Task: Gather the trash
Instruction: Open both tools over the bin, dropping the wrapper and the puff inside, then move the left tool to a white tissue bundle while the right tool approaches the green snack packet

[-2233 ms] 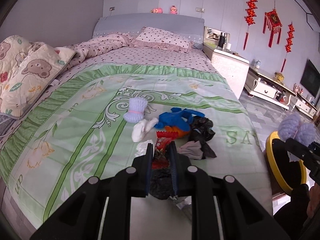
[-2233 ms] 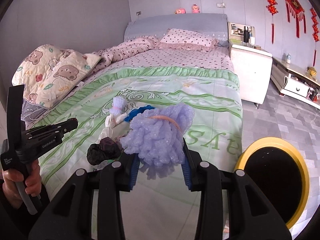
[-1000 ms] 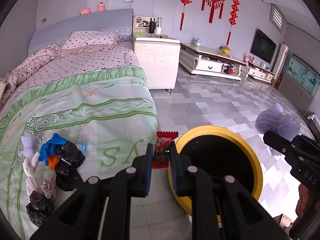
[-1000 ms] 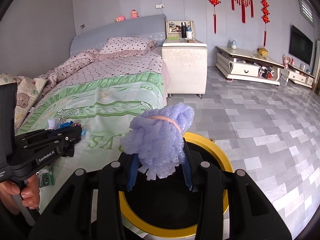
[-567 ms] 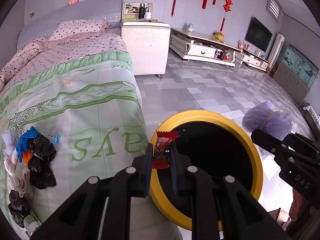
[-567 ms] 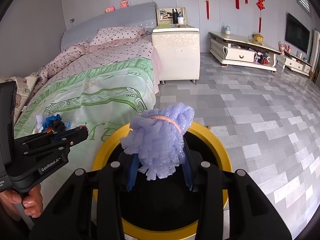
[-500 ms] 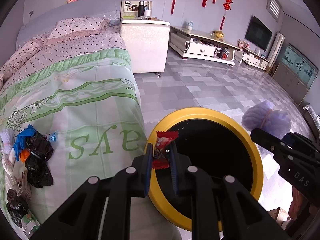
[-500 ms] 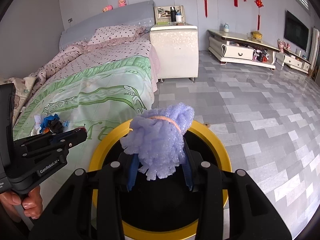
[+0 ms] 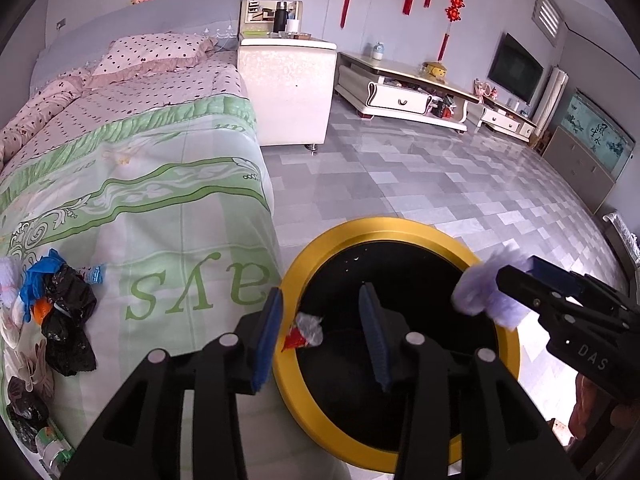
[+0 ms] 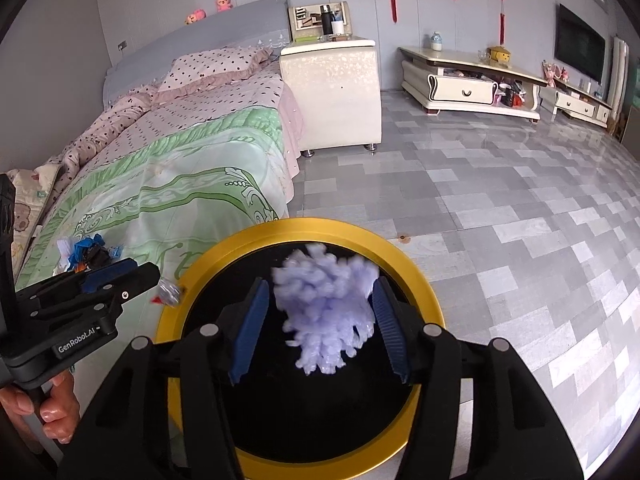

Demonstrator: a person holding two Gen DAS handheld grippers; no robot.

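Note:
A round black bin with a yellow rim (image 9: 384, 224) (image 10: 424, 284) stands on the floor beside the bed. My left gripper (image 9: 320, 316) is open above the bin's left edge; a red and silver wrapper (image 9: 304, 330) is loose in the air between its pads. My right gripper (image 10: 320, 316) is open over the bin; a purple fluffy bundle (image 10: 328, 312) hangs blurred between its pads, apparently free of them. The bundle also shows in the left wrist view (image 9: 484, 284).
A pile of trash, with black bags (image 9: 66, 312), blue glove and white bits, lies on the green bedspread (image 9: 160, 216) at left. A white nightstand (image 9: 288, 88) and a TV cabinet (image 9: 404, 92) stand behind. Grey tiled floor (image 10: 520, 208) lies to the right.
Both grippers swung from the bed to above the bin. Both have now opened; the wrapper and the purple bundle have left the pads and are dropping.

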